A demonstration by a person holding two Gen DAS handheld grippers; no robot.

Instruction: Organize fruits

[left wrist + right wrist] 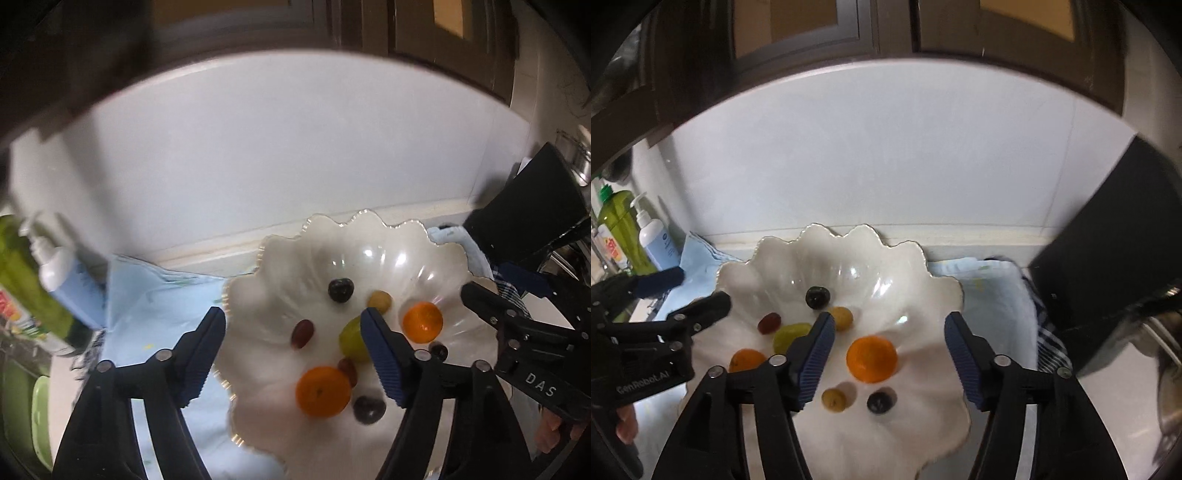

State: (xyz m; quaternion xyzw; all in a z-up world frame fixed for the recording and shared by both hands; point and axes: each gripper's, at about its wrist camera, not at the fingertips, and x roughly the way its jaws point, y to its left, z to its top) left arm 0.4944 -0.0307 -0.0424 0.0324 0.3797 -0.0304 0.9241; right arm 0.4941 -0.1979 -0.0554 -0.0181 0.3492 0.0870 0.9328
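One scalloped white bowl [923,266], two oranges [871,358], two bottles [653,236], several grapes [792,334] of mixed colours

Both wrist views look steeply down and forward, close above the scalloped white bowl [369,236] on the desk, facing the pale wall. The left view sits leftward; each catches the other tool at its edge (bowl shared).

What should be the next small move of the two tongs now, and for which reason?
Probably lift both tongs up and back from the scalloped white bowl. The left tongs and right tongs both stand open and hold nothing, and every fruit in view, including the two oranges, already lies in the bowl. Any fruit still outside is not visible.
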